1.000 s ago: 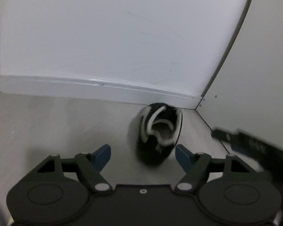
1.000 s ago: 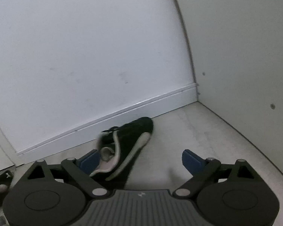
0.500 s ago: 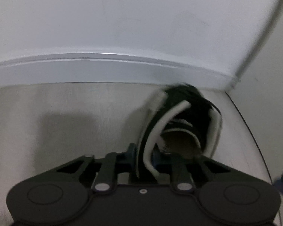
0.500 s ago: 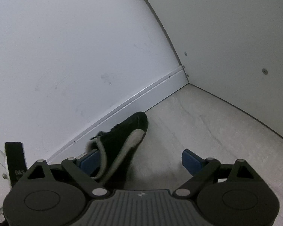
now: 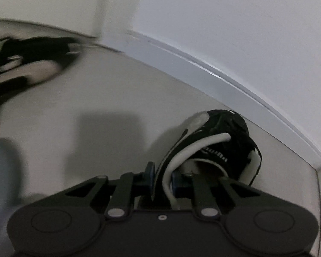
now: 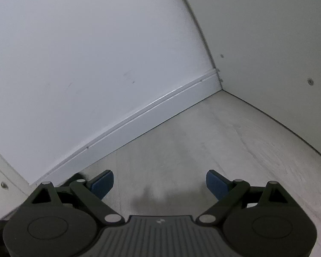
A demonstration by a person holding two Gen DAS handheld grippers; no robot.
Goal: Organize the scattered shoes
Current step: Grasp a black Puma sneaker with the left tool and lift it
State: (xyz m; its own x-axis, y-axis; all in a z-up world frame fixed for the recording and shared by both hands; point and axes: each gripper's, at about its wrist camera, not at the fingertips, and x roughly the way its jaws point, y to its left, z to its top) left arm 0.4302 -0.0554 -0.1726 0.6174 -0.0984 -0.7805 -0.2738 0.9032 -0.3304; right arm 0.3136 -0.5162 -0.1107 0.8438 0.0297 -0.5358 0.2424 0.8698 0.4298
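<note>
White floor [image 5: 109, 98] holds two black shoes [image 5: 214, 143], one in left tongs [image 5: 161, 176].

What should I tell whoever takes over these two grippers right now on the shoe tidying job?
Left gripper: jaws shut on the side wall of the black shoe with white trim, near its opening; the shoe's toe points toward the baseboard.
Right gripper: jaws open and holding nothing, over bare floor near the corner.
Second black shoe: blurred, at the far left of the left wrist view, apart from the held one.
Done: one shoe gripped.
Left: set the held shoe in place, probably along the wall, then fetch the second shoe and set it beside the first.
</note>
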